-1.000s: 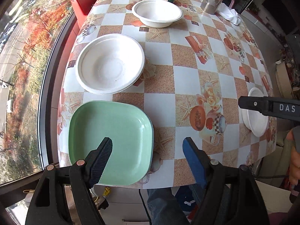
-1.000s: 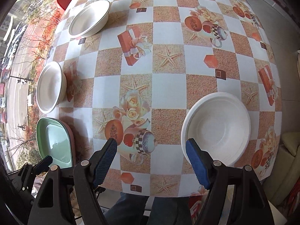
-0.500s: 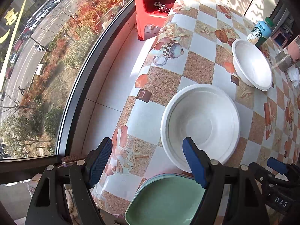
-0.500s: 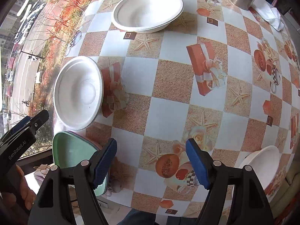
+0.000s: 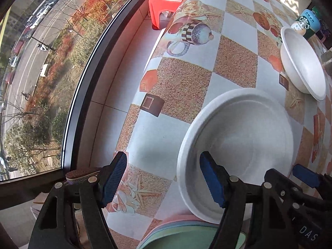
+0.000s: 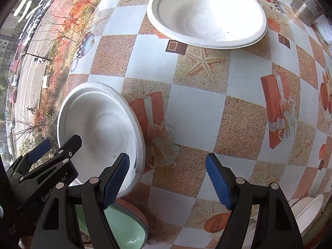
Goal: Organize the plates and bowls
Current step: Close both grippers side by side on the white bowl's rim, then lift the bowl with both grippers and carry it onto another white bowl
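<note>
A white bowl (image 5: 238,137) sits near the table's window-side edge. My left gripper (image 5: 164,179) points down over the bowl's left rim. One fingertip (image 5: 211,180) hangs inside the bowl and the other is outside over the cloth. Its jaws are closing with the rim between them, and the pads are clear of it. My right gripper (image 6: 167,180) is open, its left pad over the right rim of the same bowl (image 6: 99,128). A green plate (image 6: 124,228) lies on a pink one just below. A second white bowl (image 6: 207,12) stands farther back.
The table edge and a large window run along the left. A red stool (image 5: 166,0) stands beyond the table, with a Starbucks can (image 5: 305,23) and a metal tumbler (image 6: 305,10) at the back. A third white bowl (image 6: 307,207) sits at the near right edge.
Both grippers have swung toward the window side and dropped lower over the white bowl. The left jaws have narrowed, and the green plate has slid to the bottom edge of both views.
</note>
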The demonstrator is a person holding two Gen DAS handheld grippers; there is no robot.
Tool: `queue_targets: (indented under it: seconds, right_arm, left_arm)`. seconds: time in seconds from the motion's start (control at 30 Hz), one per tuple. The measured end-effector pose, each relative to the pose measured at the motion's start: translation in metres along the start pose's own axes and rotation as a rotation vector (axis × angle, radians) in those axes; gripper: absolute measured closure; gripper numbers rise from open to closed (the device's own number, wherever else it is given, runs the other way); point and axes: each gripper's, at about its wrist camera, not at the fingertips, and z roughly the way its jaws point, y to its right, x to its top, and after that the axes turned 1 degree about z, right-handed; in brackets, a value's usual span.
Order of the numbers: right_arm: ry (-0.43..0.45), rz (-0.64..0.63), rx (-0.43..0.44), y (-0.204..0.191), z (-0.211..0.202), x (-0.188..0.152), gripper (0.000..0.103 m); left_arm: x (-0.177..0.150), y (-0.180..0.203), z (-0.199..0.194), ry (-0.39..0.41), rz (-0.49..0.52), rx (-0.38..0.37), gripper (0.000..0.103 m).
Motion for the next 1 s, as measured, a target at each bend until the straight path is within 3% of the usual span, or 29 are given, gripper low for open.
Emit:
queue_targets:
  seconds: [0.03,0.1,0.2,0.23,0.33,0.67,1.0]
  right_arm:
    - [-0.006,-0.005,0.006,-0.002,0.003,0.0,0.026]
    - [-0.016,-0.001,0.025,-0.005,0.007,0.0,0.028]
    - [-0.035,0.018,0.078,-0.006,0.012,-0.002,0.052]
    - [-0.044,0.022,0.101,-0.007,0.014,-0.002,0.065]
    - [-0.058,0.009,0.133,-0.013,0.015,-0.004,0.088]
    - [-0.056,0.018,0.131,0.011,-0.008,-0.03,0.087]
    - [-0.051,0.06,0.073,0.048,-0.031,-0.07,0.086]
  left_arm:
    - [0.0,0.002,0.001,-0.005,0.008,-0.007,0.039]
    - [-0.001,0.006,0.003,-0.011,0.017,-0.037,0.057]
    - [-0.002,0.017,-0.001,-0.007,0.043,-0.062,0.076]
    - [-0.002,0.022,-0.002,-0.008,0.059,-0.061,0.077]
    - [-0.004,0.031,-0.006,-0.009,0.075,-0.054,0.077]
    - [-0.036,0.063,-0.037,0.035,0.133,-0.061,0.077]
    - [-0.079,0.112,-0.056,0.019,0.218,-0.083,0.076]
